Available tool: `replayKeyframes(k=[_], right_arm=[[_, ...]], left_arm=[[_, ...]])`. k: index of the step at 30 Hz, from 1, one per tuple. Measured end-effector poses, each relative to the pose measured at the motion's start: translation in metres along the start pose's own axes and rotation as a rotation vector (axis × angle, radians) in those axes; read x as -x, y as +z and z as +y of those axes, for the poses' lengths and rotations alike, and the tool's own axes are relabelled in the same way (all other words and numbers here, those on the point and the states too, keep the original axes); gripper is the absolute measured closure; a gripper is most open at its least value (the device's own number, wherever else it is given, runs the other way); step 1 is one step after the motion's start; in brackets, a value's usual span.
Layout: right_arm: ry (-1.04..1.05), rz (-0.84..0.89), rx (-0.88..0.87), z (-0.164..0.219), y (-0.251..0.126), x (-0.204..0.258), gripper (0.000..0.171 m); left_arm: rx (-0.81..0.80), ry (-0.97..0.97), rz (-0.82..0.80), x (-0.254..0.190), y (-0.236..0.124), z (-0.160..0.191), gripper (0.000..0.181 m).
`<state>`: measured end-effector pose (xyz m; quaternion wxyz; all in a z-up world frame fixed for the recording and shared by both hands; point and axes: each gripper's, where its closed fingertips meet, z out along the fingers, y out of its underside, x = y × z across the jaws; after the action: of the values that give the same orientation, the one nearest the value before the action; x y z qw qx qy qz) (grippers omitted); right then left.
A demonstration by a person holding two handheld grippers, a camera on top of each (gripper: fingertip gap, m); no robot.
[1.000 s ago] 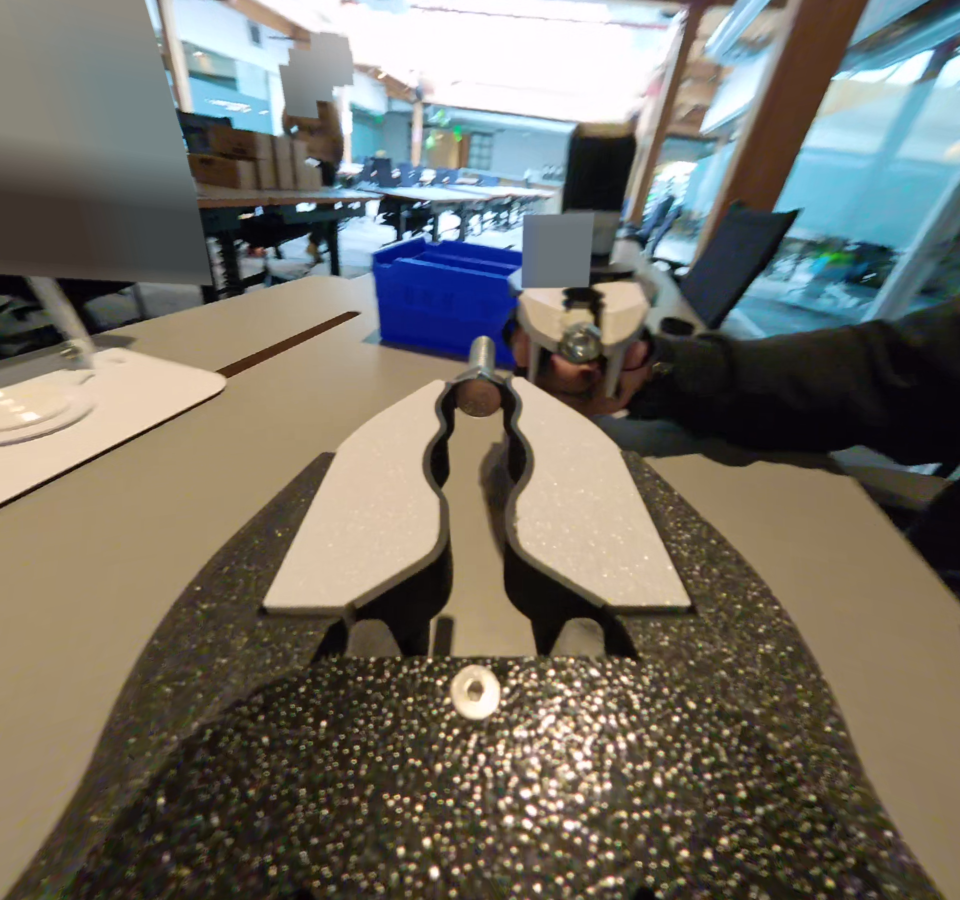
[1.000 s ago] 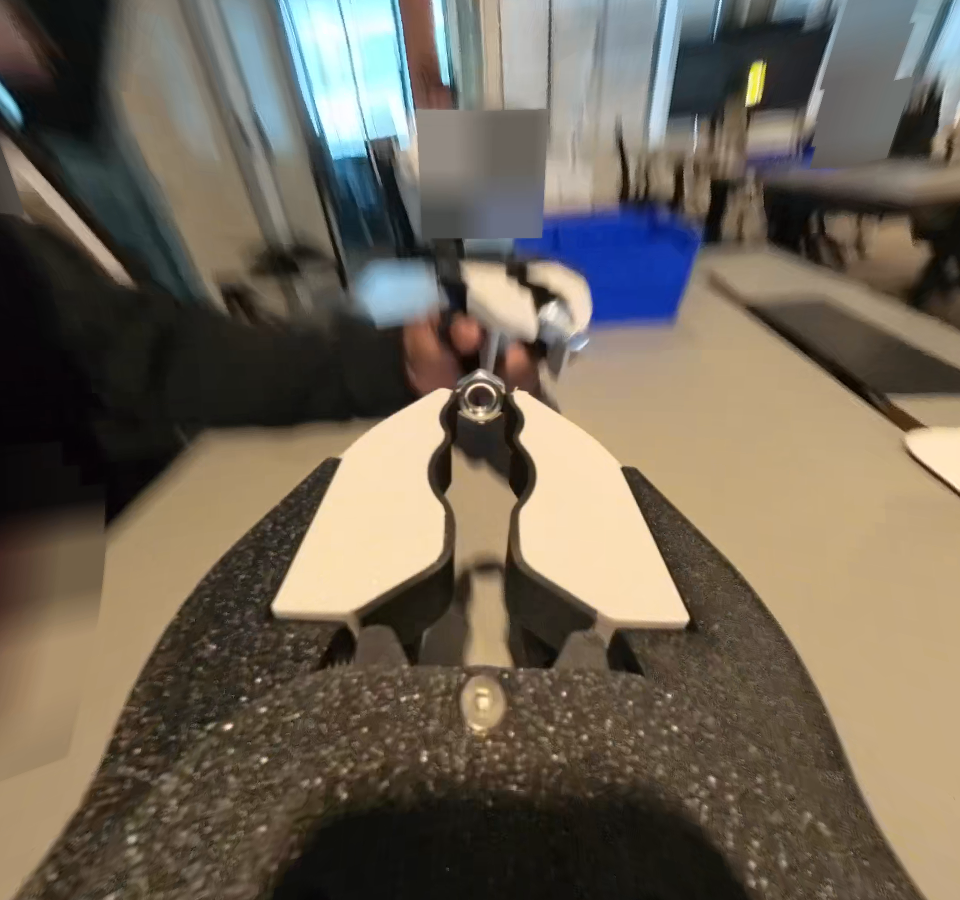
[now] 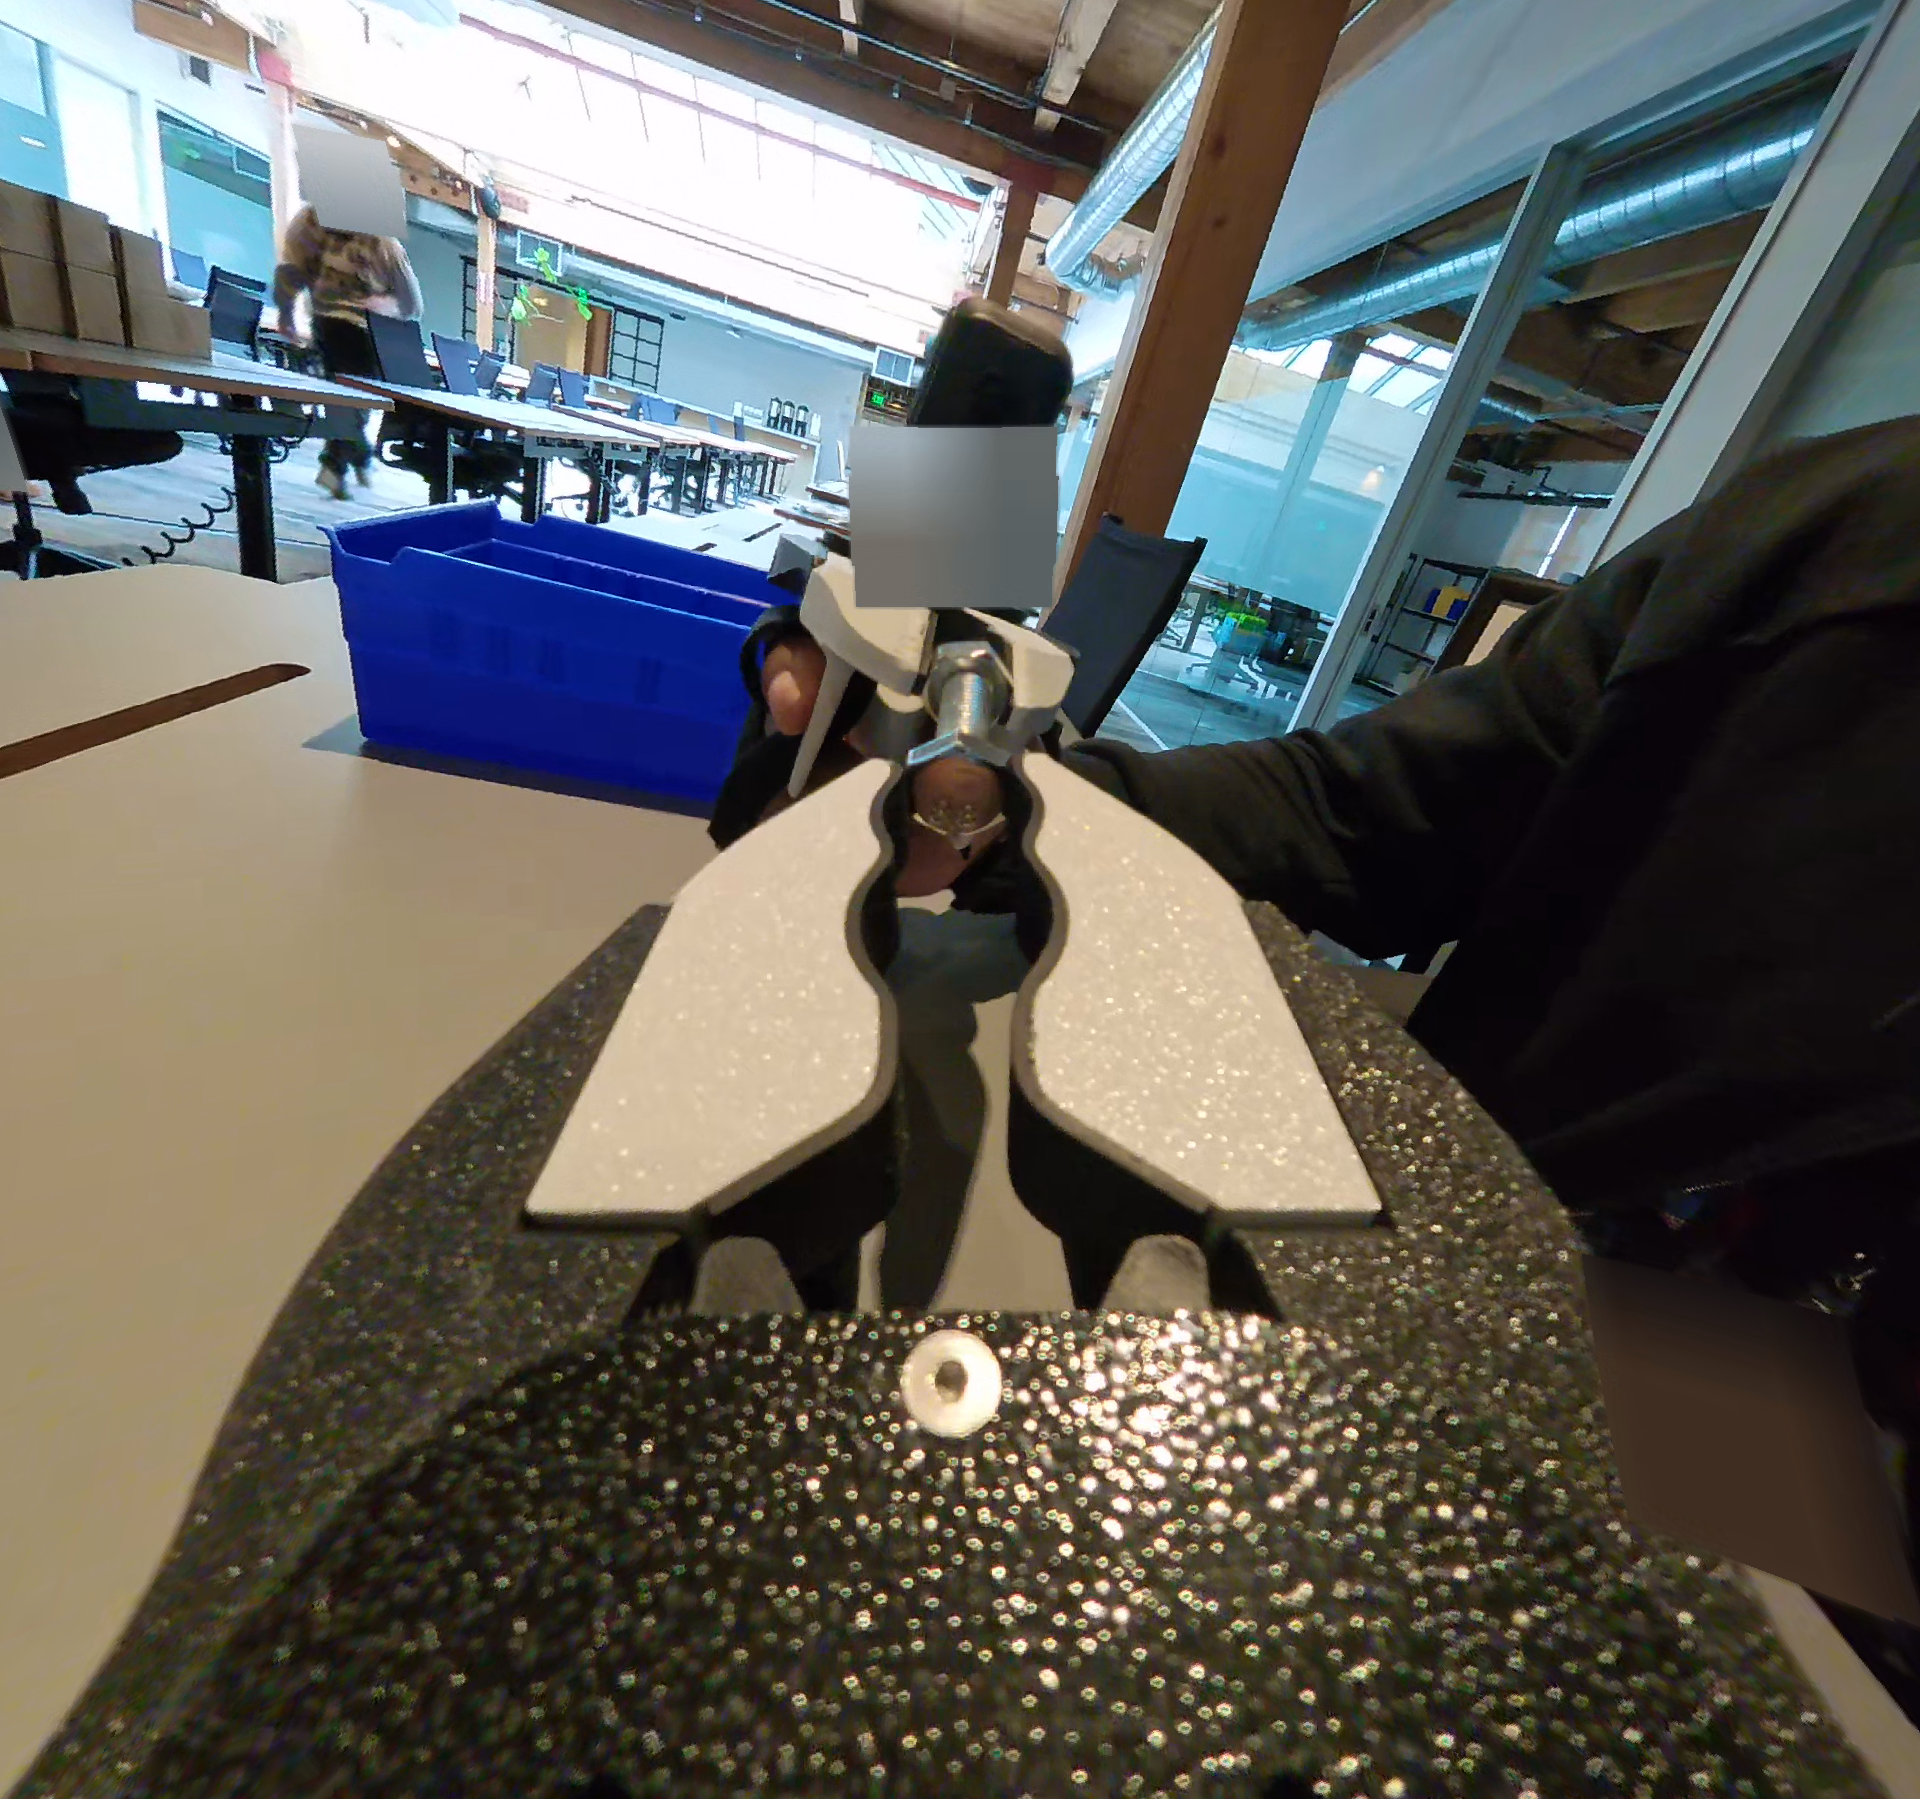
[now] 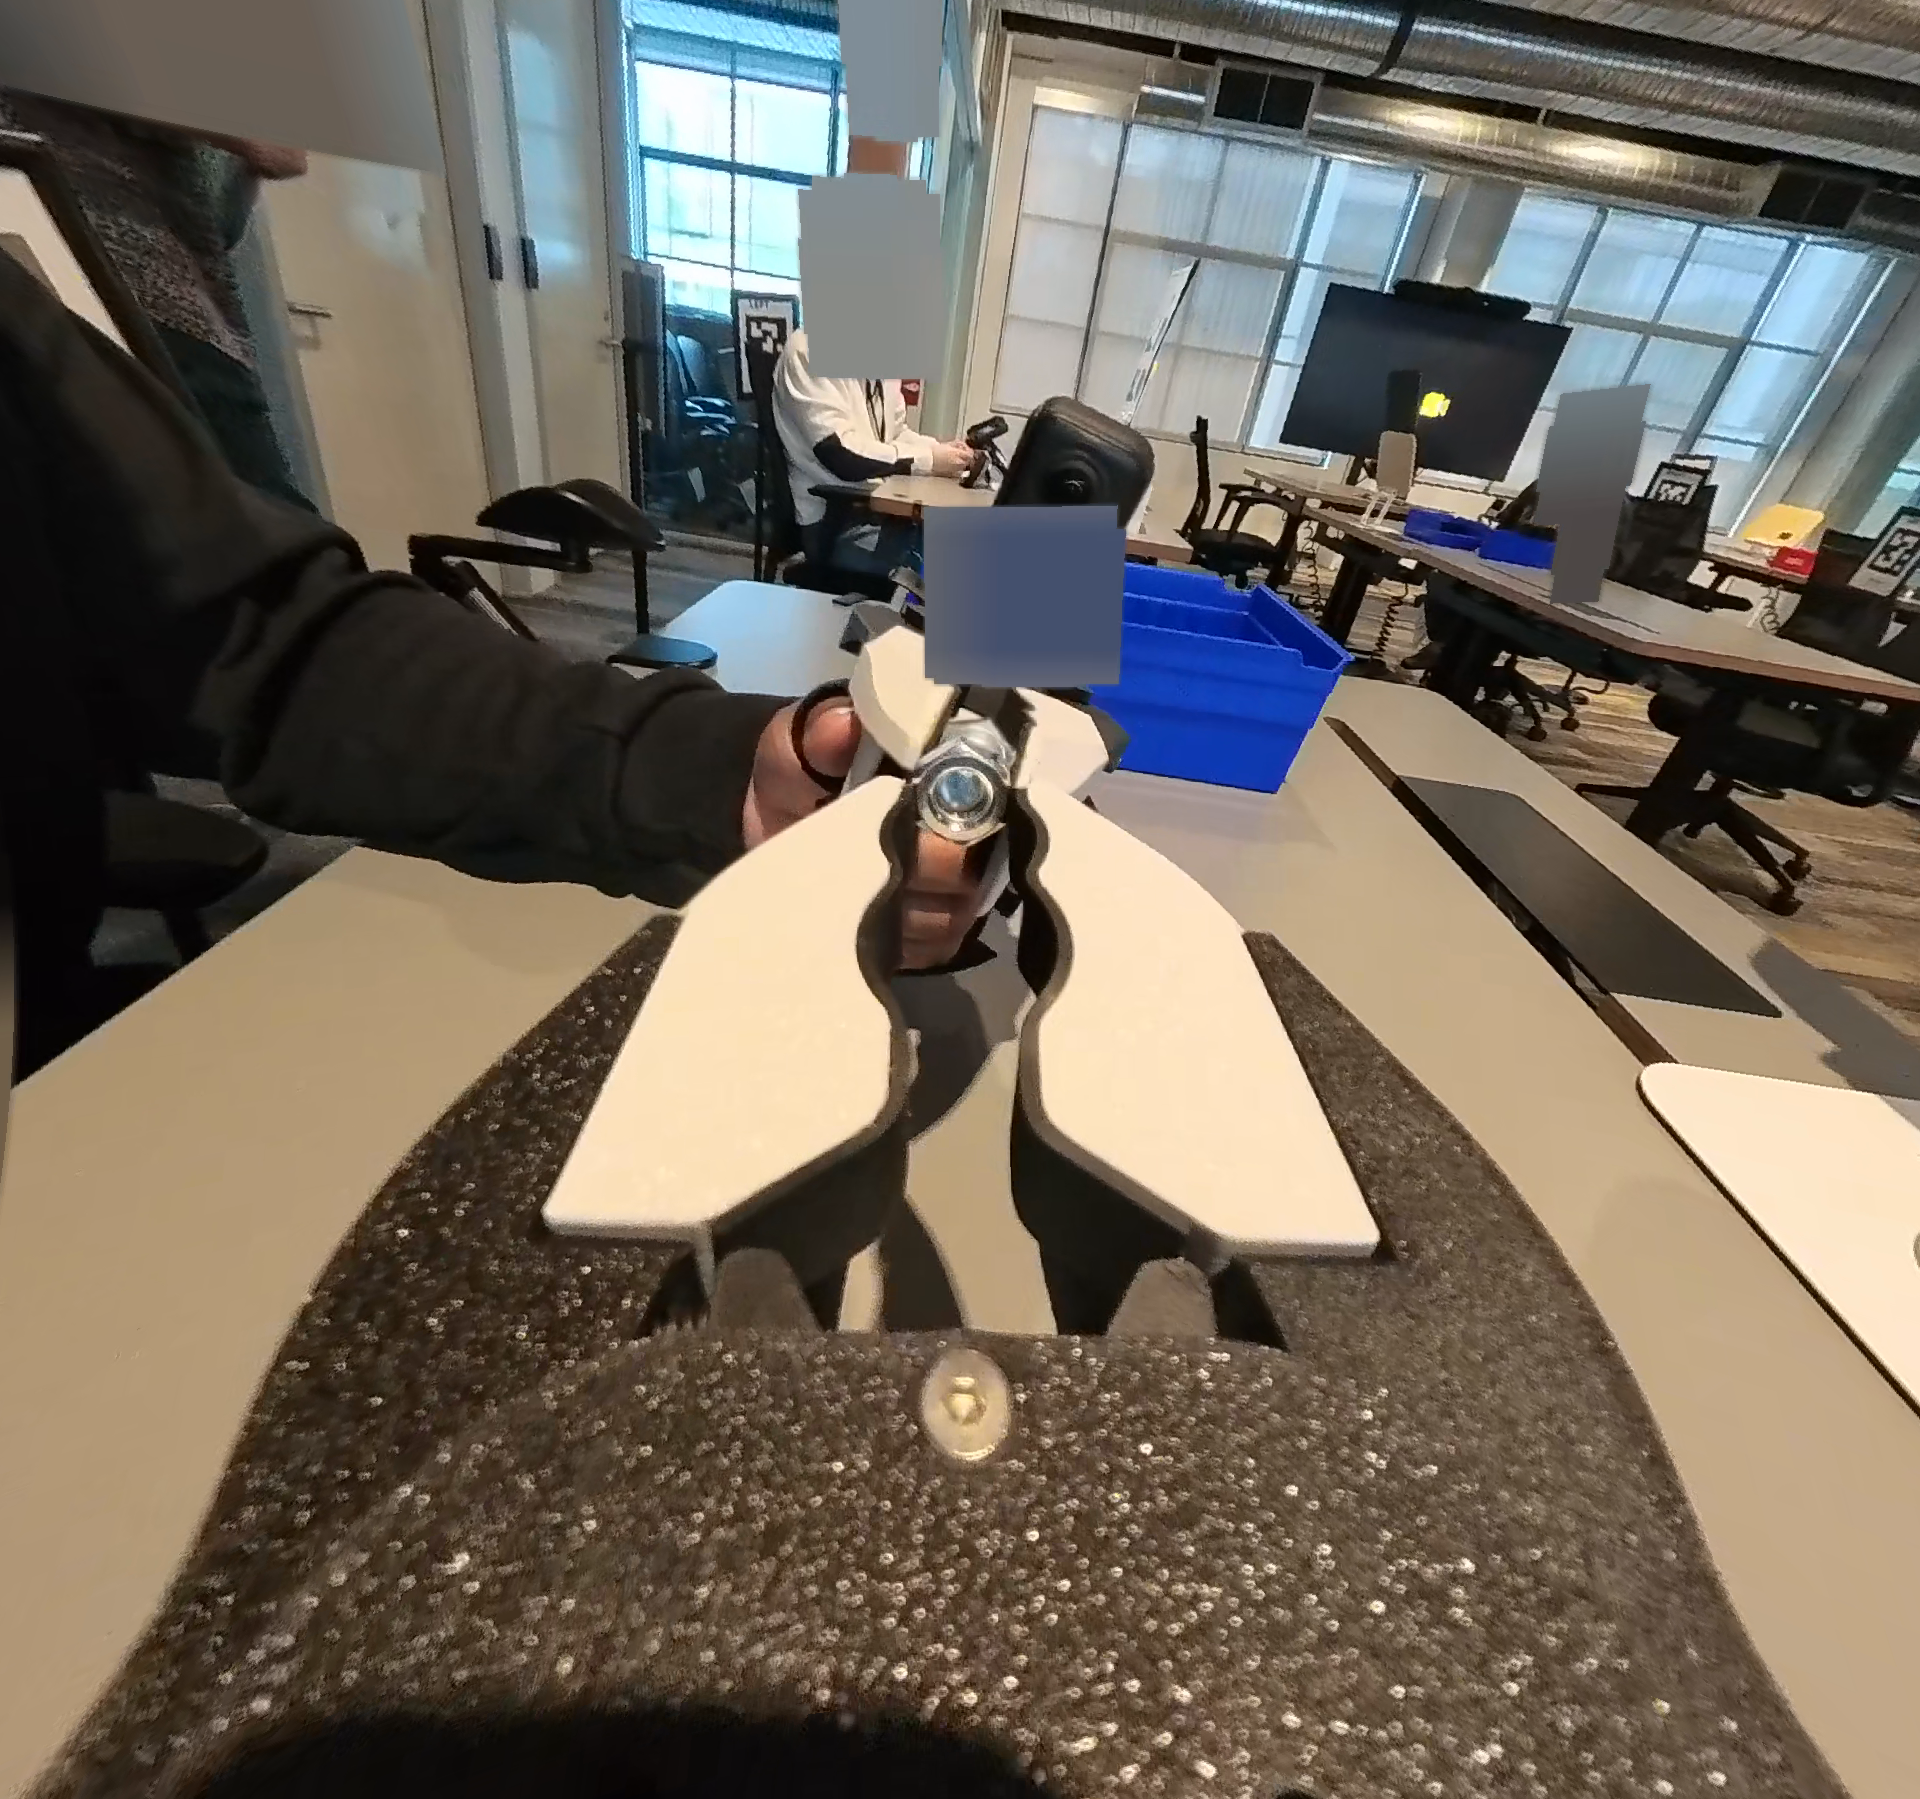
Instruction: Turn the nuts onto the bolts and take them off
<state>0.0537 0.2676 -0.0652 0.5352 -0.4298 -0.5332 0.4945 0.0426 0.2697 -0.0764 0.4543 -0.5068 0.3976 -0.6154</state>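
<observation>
and they've met: a second ago the nut [image 4: 961, 793] hung clear, now it's started on the bolt [image 3: 964, 710]. left gripper [image 3: 954, 783] clamps the bolt head, right gripper [image 4: 961, 804] pinches the nut, just beyond the blue bin [image 3: 540, 648]. threading begins.

No readable writing to report.

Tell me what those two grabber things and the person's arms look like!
Each gripper, left gripper and right gripper, has a sparkly black speckled body, one silver screw, and two flat white fingers with wavy black inner edges. A black camera sits on top. The person wears black sleeves.
</observation>
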Motion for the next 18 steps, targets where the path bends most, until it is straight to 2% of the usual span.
replayKeyframes(k=[7, 14, 18], right_arm=[[0.100, 0.007, 0.024, 0.005, 0.001, -0.004, 0.154], [0.528, -0.067, -0.044, 0.010, 0.002, -0.011, 0.154], [0.675, -0.091, -0.060, 0.012, 0.003, -0.012, 0.154]], left_arm=[[0.043, 0.113, -0.078, 0.006, -0.002, 0.002, 0.164], [0.170, 0.470, -0.281, 0.014, -0.005, 0.003, 0.164], [0.233, 0.607, -0.348, 0.016, -0.008, 0.003, 0.164]])
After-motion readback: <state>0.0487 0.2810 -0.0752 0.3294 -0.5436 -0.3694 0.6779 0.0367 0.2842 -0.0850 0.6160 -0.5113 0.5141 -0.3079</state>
